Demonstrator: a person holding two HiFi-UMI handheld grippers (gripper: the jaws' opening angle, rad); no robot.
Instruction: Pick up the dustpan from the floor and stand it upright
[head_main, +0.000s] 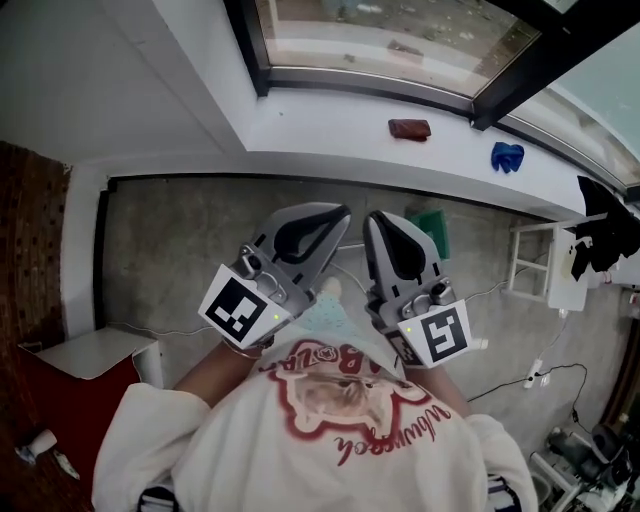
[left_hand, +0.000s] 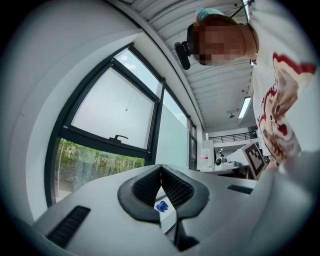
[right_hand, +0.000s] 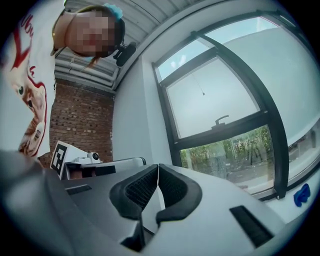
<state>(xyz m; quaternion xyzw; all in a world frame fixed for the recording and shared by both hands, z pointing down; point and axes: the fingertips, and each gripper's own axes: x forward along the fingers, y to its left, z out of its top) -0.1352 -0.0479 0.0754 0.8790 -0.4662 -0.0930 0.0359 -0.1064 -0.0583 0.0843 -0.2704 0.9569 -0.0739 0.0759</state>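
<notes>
Both grippers are held side by side in front of the person's chest, pointing level toward the window wall. My left gripper (head_main: 335, 215) (left_hand: 161, 167) is shut, pads meeting at the tips, nothing between them. My right gripper (head_main: 378, 218) (right_hand: 158, 167) is shut and empty too. A green object (head_main: 434, 230) lies on the concrete floor just beyond the right gripper, partly hidden by it; it may be the dustpan, but I cannot tell. Neither gripper view shows it.
A white sill (head_main: 330, 120) under the window carries a reddish-brown object (head_main: 409, 129) and a blue object (head_main: 507, 156) (right_hand: 301, 195). A white rack (head_main: 545, 262) stands at right, with cables and a power strip (head_main: 535, 372) on the floor. A white box (head_main: 95, 352) and a brick wall (head_main: 30, 250) are at left.
</notes>
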